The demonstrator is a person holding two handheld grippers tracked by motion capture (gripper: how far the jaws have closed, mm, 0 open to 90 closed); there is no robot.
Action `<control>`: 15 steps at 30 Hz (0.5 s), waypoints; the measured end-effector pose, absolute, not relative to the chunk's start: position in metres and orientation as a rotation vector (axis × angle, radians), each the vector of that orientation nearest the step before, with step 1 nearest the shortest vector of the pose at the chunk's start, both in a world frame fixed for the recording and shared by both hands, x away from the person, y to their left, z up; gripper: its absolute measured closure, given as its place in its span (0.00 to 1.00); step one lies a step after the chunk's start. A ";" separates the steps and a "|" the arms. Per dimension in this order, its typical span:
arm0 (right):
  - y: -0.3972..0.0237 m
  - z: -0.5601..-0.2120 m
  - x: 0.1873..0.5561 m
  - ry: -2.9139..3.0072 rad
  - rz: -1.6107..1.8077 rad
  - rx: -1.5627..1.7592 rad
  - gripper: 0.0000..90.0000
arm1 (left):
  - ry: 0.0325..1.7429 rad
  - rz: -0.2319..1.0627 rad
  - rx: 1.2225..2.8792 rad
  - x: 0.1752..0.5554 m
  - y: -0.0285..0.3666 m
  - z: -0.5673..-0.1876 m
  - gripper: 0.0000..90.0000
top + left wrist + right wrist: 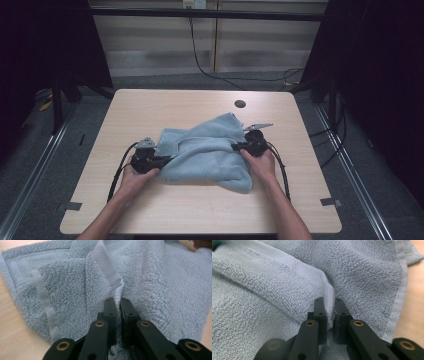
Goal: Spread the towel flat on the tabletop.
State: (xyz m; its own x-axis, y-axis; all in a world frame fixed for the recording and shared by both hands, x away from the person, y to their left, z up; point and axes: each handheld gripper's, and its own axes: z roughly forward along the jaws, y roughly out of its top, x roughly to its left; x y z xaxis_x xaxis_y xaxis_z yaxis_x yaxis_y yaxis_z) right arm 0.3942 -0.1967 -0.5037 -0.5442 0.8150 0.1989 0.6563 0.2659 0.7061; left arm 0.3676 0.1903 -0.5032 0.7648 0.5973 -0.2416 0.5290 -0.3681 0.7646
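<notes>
The blue towel [207,152] (bunched on the table [150,107]) is pinched by both clamped tools, left tool [161,159] and right tool [237,147].

Right gripper [329,307] clamped on a raised fold of the pale blue towel [274,290], hem pinched between the black jaws. Bare wooden table [412,315] just right of the towel's hemmed edge.

a lab-like recording room: bare table [150,107], dark curtains [380,75], trailing floor cables [215,75].
</notes>
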 end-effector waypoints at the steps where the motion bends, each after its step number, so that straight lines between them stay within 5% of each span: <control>1: -0.197 -0.504 0.394 2.329 1.142 1.376 0.92 | 0.859 0.093 2.037 0.372 0.191 -0.504 0.94; 10: -0.207 -0.494 0.406 2.278 1.240 1.411 0.92 | 0.895 0.131 1.951 0.387 0.199 -0.484 0.95; 15: -0.227 -0.444 0.395 2.175 1.337 1.325 0.92 | 0.849 0.198 1.856 0.383 0.218 -0.439 0.95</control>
